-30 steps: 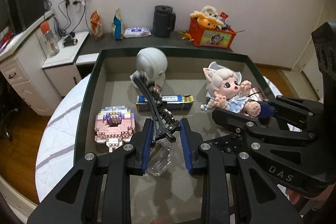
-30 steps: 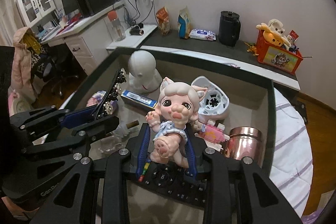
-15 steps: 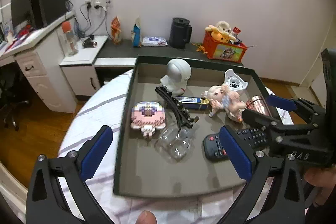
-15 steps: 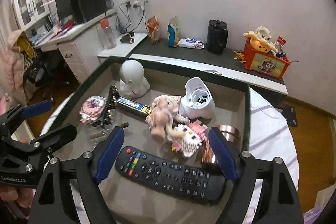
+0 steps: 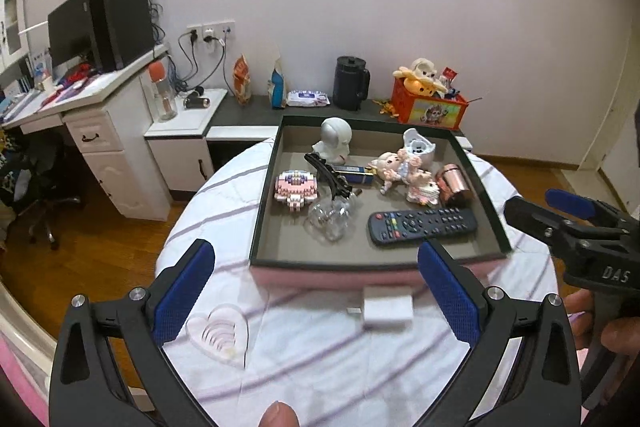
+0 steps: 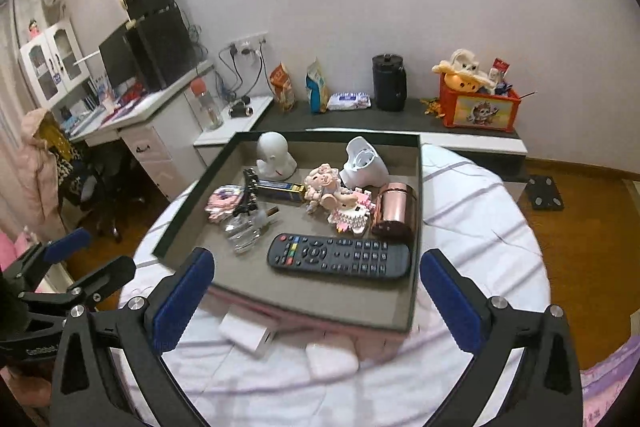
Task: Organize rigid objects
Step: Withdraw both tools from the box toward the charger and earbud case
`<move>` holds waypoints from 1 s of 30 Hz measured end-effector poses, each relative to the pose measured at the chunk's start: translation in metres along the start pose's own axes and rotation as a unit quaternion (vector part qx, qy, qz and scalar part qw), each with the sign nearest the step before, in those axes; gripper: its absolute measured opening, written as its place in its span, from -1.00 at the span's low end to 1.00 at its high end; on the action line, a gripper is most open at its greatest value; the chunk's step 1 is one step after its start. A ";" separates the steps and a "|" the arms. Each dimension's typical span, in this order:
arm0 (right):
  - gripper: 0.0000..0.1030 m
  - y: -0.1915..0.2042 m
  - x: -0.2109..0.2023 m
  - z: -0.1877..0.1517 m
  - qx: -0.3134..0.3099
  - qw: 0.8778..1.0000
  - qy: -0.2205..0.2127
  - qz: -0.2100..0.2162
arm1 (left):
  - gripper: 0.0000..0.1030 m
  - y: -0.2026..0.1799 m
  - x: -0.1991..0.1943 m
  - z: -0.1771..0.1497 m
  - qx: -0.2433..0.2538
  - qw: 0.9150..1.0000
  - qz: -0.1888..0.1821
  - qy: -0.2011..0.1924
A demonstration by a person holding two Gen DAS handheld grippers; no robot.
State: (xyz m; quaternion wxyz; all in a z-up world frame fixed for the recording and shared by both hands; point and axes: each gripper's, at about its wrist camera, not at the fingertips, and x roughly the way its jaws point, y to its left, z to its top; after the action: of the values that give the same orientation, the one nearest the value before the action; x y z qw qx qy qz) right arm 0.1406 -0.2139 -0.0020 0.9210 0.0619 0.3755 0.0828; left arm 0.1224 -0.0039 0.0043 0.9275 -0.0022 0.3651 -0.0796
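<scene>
**Both grippers wide and empty, pulled back from the tray**

Left wrist view, left to right:
- Left gripper point(image 5: 316, 291) fills the bottom of the frame, jaws spread wide, nothing between them. Its arms are cut off by the lower edge. A fingertip point(image 5: 279, 414) pokes in at bottom centre.
- Clear heart-shaped piece point(image 5: 220, 331) lies on the striped cloth at lower left, partly behind the left jaw; hard to read against the cloth.
- Tray point(image 5: 260, 223) sits mid-frame on the round counter point(image 5: 192, 227). A small white block point(image 5: 387, 307) lies just in front of its near wall.
- Inside, left to right: pink brick model point(image 5: 296, 188), black hair clip point(image 5: 329, 175) leaning over a clear glass item point(image 5: 330, 218) whose outline is hard to make out, remote point(image 5: 422, 225) near the front wall, doll point(image 5: 400, 167) lying on its side, copper cup point(image 5: 454, 183) on its side.
- Right gripper point(image 5: 556, 211) enters at the right edge, its far finger mostly hidden.

Right wrist view:
- Left gripper body at lower left edge, cut off.
- Right gripper's jaws are opening, nothing between them; they frame the tray's near edge.
- The tray's near right corner blurs into the cloth.
- Bare cloth lies open right of the tray; the front strip holds small white pieces.
</scene>
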 end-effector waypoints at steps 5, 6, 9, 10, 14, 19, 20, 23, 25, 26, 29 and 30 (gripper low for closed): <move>1.00 0.011 -0.045 -0.016 -0.002 1.000 -0.026 -0.007 | 0.99 -0.006 -0.036 -0.014 -0.002 1.000 0.005 -0.012; 1.00 0.012 -0.056 -0.020 -0.003 0.999 -0.031 -0.009 | 0.99 -0.008 -0.042 -0.018 -0.001 1.000 0.005 -0.014; 1.00 0.016 -0.083 -0.032 -0.006 0.999 -0.048 -0.014 | 0.99 -0.012 -0.063 -0.030 -0.001 1.000 0.005 -0.024; 1.00 0.016 -0.091 -0.037 -0.007 0.998 -0.052 -0.015 | 0.99 -0.013 -0.067 -0.033 -0.001 1.000 0.005 -0.026; 1.00 0.020 -0.119 -0.060 -0.011 0.997 -0.067 -0.021 | 0.99 -0.013 -0.083 -0.052 -0.007 1.000 0.005 -0.027; 1.00 0.019 -0.135 -0.089 -0.012 0.998 -0.058 -0.024 | 0.99 -0.015 -0.087 -0.072 -0.011 1.000 0.003 -0.012; 1.00 0.019 -0.135 -0.092 -0.013 0.998 -0.056 -0.026 | 0.99 -0.016 -0.088 -0.078 -0.010 1.000 0.003 -0.009; 1.00 0.018 -0.136 -0.102 -0.011 0.998 -0.048 -0.028 | 0.99 -0.019 -0.092 -0.087 -0.008 1.000 0.002 -0.003; 1.00 0.018 -0.135 -0.107 -0.011 0.999 -0.043 -0.028 | 0.99 -0.021 -0.094 -0.090 -0.007 1.000 0.002 -0.002; 1.00 0.017 -0.137 -0.109 -0.012 0.999 -0.043 -0.029 | 0.99 -0.021 -0.097 -0.092 -0.005 1.000 0.002 -0.003; 1.00 0.018 -0.140 -0.111 -0.012 0.998 -0.046 -0.028 | 0.99 -0.022 -0.102 -0.093 -0.006 1.000 0.004 -0.007; 1.00 0.019 -0.141 -0.111 -0.013 0.998 -0.048 -0.030 | 0.99 -0.022 -0.103 -0.093 -0.007 1.000 0.004 -0.008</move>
State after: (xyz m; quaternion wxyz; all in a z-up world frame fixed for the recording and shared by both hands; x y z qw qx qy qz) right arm -0.0387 -0.2180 0.0184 0.9409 0.0429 0.3310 0.0571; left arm -0.0184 -0.0049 0.0073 0.9308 -0.0080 0.3581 -0.0731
